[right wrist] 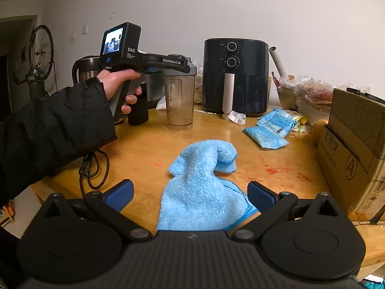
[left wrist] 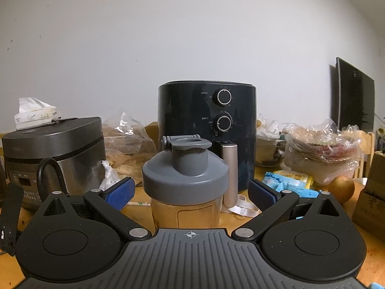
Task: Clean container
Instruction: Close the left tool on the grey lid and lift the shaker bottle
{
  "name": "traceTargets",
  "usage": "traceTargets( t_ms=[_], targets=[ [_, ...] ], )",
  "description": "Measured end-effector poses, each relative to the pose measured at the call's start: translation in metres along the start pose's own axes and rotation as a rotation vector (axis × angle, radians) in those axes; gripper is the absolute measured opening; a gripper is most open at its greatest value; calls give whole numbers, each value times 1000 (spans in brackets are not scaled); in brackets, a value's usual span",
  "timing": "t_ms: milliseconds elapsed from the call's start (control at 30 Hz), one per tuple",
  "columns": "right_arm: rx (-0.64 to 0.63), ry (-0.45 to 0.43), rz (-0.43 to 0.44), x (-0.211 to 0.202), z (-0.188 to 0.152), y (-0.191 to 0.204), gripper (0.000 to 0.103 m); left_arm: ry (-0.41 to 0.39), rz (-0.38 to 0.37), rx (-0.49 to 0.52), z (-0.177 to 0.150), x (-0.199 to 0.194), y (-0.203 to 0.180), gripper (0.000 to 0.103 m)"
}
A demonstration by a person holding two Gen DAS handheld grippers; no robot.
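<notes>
The shaker (left wrist: 185,187) stands upright on the wooden table (right wrist: 144,154), straight in front of the air fryer (left wrist: 207,130), with its clear cup empty and its grey lid (left wrist: 185,168) on; the spout cap on the lid is flipped back on its hinge.

The left gripper (left wrist: 191,190) is level with the shaker's lid, its jaws spread wide, one blue pad (left wrist: 120,190) on each side of the shaker and neither touching it. It holds nothing. In the right wrist view a hand (right wrist: 120,86) in a dark sleeve (right wrist: 55,125) holds this gripper by its grip, with the head reaching up to the shaker's top.

The right gripper (right wrist: 190,192) is also wide open and empty. It hangs low over the near part of the table, well in front of the shaker. Between its pads lies a blue cloth (right wrist: 202,185), crumpled, flat on the table; whether the right pad touches the cloth's edge I cannot tell.

Left of the shaker sits a rice cooker (left wrist: 53,151) with a tissue pack (left wrist: 36,115) on top. Right of the shaker, beside the fryer, lie blue packets (right wrist: 269,130) and plastic bags (left wrist: 322,144) of food. A cardboard box (right wrist: 353,156) stands far right of the shaker at the table's edge. A black cable (right wrist: 93,168) is coiled on the table, left of the cloth
</notes>
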State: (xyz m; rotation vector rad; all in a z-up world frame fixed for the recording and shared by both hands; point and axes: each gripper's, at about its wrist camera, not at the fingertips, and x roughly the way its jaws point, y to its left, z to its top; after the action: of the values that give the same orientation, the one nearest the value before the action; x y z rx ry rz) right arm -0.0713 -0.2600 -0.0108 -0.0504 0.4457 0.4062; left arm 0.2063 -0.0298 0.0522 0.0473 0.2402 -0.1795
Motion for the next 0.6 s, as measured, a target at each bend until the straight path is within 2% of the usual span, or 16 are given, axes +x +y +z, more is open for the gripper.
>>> traceTargets(
  t_ms=[367, 600],
  targets=[
    [-6, 9, 11, -4, 0, 6, 103, 11, -7, -8, -3, 14, 5, 103],
    [-8, 21, 20, -2, 1, 10, 103, -40, -17, 25, -2, 26, 5, 103]
  ],
)
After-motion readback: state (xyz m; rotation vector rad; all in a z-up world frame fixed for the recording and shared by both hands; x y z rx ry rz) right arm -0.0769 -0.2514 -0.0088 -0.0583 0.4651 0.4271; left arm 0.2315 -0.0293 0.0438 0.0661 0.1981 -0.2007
